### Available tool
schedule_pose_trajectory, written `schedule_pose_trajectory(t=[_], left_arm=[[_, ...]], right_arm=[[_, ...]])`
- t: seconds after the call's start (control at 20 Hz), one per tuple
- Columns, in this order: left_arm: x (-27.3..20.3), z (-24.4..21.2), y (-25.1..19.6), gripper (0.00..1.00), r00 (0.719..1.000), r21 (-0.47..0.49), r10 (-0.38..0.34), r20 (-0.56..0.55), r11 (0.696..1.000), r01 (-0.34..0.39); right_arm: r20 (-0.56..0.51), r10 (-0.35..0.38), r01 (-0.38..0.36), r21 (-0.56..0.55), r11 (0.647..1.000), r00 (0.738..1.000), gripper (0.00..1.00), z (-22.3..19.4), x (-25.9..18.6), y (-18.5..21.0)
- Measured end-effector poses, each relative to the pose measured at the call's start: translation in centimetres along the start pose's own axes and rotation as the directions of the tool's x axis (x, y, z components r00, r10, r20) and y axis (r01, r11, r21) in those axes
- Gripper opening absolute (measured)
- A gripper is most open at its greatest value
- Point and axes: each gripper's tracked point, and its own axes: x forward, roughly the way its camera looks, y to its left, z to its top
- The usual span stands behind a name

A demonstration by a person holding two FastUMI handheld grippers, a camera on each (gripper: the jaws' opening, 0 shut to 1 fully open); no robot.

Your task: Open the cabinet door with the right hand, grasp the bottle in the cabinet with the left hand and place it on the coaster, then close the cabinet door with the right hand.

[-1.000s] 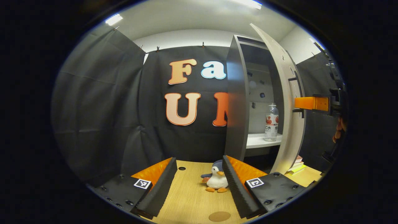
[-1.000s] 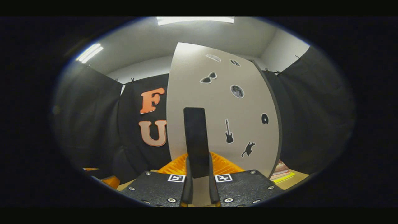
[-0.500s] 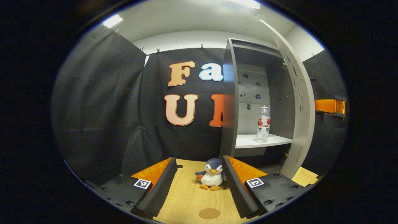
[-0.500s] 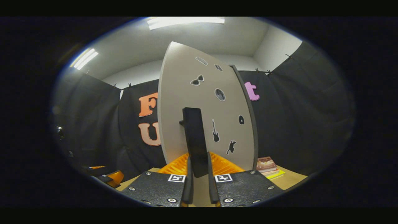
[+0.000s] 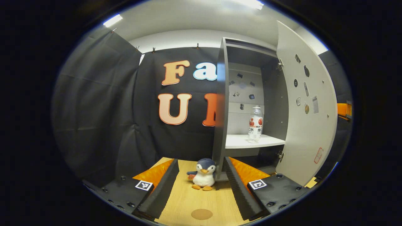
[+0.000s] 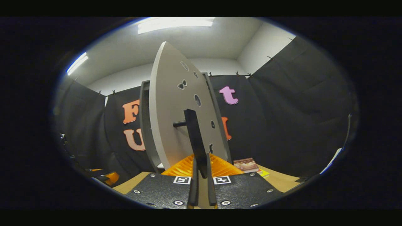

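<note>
Left gripper view looks straight at the cabinet [image 5: 248, 94], whose door [image 5: 309, 103] stands swung wide to the side of the opening, so the first step looks all but finished. On the white shelf [image 5: 238, 142] inside the cabinet stands the bottle [image 5: 255, 123], upright and untouched, toward the hinge side of the shelf. The left gripper [image 5: 199, 183] hangs in front of the cabinet and well short of it, its fingers spread wide with nothing between them. Below the cabinet, on the wooden table [image 5: 185, 201], a penguin toy [image 5: 202, 178] sits just beside the cabinet's near corner, and the round brown coaster [image 5: 201, 214] lies nearer the camera than the toy (bare, ready for the bottle).

Right gripper view shows the outer face of the cabinet door [image 6: 176, 110] almost edge-on, with the black handle [image 6: 195, 141] running down between the fingers of the right gripper [image 6: 201, 185], which are pressed in close against it on both sides, pinching the bar. A stack of books [image 6: 249, 164] lies on the table beyond the cabinet door.

By my reading, what remains is nearly everything for the left hand: reach into the cabinet, take the bottle, set it on the coaster. After that the right hand must shut the door.
</note>
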Motion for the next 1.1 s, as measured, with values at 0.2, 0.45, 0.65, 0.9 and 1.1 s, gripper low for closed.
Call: schedule_pose_trajectory(t=[0.2, 0.45, 0.65, 0.9, 1.1], left_arm=[[0.3, 0.2, -1.9, 0.95, 0.999, -0.004, -0.041, 0.003, 0.999, 0.041], [0.2, 0.7, -4.4, 0.95, 0.996, -0.008, -0.09, 0.011, 0.996, 0.09], [0.2, 0.8, -6.4, 0.95, 0.991, 0.002, -0.131, 0.006, 0.991, 0.131], [0.4, 1.1, -8.0, 0.96, 0.989, 0.01, -0.146, 0.006, 0.989, 0.146], [1.0, 1.6, -9.8, 0.95, 0.986, 0.0, -0.165, 0.011, 0.986, 0.165]], right_arm=[[0.013, -0.066, 0.065, 0.046, 0.997, 0.998, 0.08, 1.5, -0.3, -5.7], [0.002, -0.01, 0.01, 0.054, 0.998, 1.0, 0.1, 1.4, 0.0, -7.0], [-0.003, 0.004, -0.004, 0.055, 0.998, 1.0, 0.02, 1.4, -0.3, -7.5], [0.004, -0.018, 0.018, 0.003, 1.0, 1.0, 0.21, 1.8, -1.0, -8.5], [-0.016, -0.058, 0.058, -0.004, 0.998, 0.998, 0.46, 1.8, -3.6, -10.5]])
